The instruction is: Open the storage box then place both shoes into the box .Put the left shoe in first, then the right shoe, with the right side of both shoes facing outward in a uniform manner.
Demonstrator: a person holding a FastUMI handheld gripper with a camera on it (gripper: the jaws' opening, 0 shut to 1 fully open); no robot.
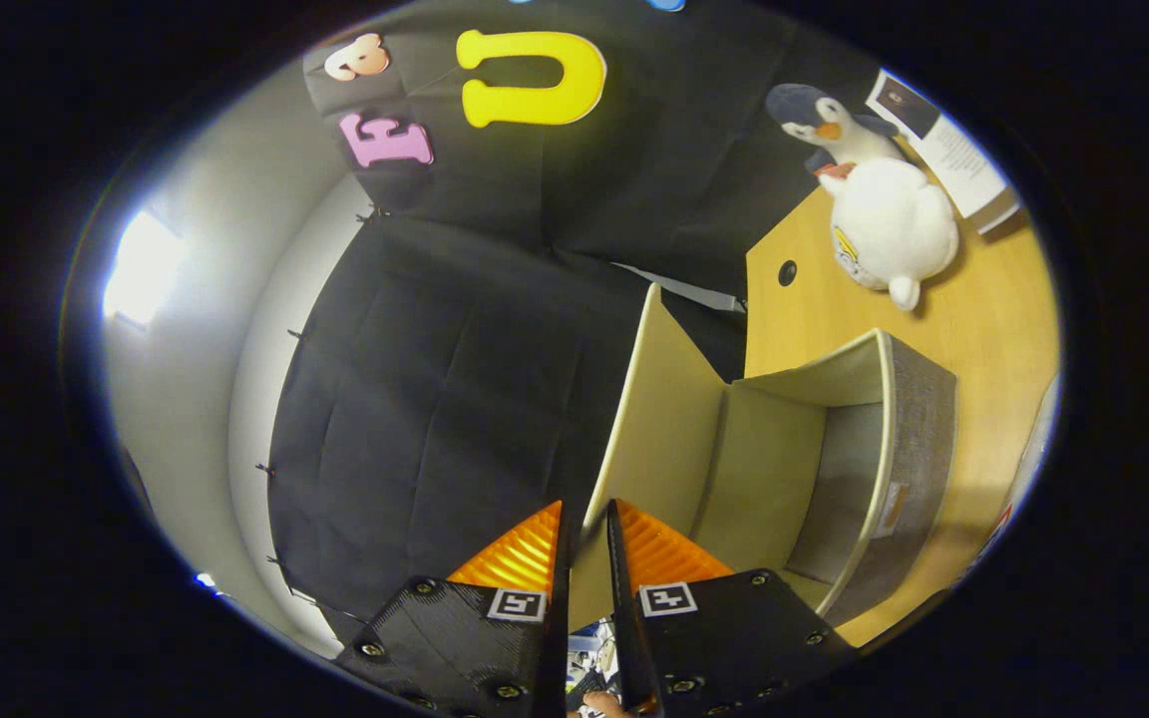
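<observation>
Between the fingers of the gripper [586, 519] sits the edge of the lid [646, 419], and both press on it (lid raised, swung wide). Just beyond stands the box [919, 439] on the table [983, 309], its mouth open toward the gripper. Farther back lies a plush penguin [879, 214].

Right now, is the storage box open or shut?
Open: the storage box shows its bare inside, and its lid stands swung up, its edge pinched between the gripper fingers.
</observation>
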